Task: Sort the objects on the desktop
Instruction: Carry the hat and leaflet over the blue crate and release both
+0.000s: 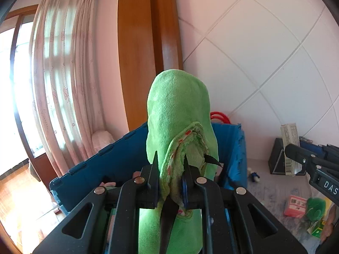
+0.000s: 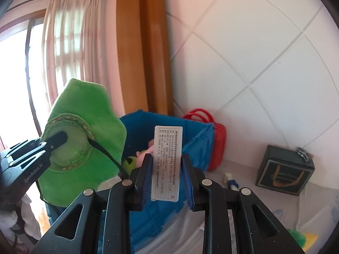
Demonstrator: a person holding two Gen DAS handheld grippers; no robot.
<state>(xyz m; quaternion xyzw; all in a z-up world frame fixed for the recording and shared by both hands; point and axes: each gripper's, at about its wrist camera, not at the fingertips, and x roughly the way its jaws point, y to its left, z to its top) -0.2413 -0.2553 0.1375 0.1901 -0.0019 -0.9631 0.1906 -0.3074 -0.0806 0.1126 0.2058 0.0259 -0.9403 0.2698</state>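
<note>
My left gripper (image 1: 170, 165) is shut on the brim of a green plush hat (image 1: 180, 110) with a black strap, held up over the blue crate (image 1: 118, 160). In the right wrist view the hat (image 2: 84, 110) hangs at the left with the left gripper (image 2: 57, 140) on it. My right gripper (image 2: 167, 169) is shut on a small white box (image 2: 167, 165) with printed text, held above the blue crate (image 2: 197, 139). The white box also shows at the right of the left wrist view (image 1: 290, 146). Pink and green toys lie inside the crate.
A red handled bag (image 2: 214, 139) stands behind the crate against the tiled wall. A dark square box (image 2: 284, 169) sits at the right on the table. A small blue-white item (image 2: 231, 181), a pink box (image 1: 295, 206) and a green plush toy (image 1: 315, 208) lie on the table.
</note>
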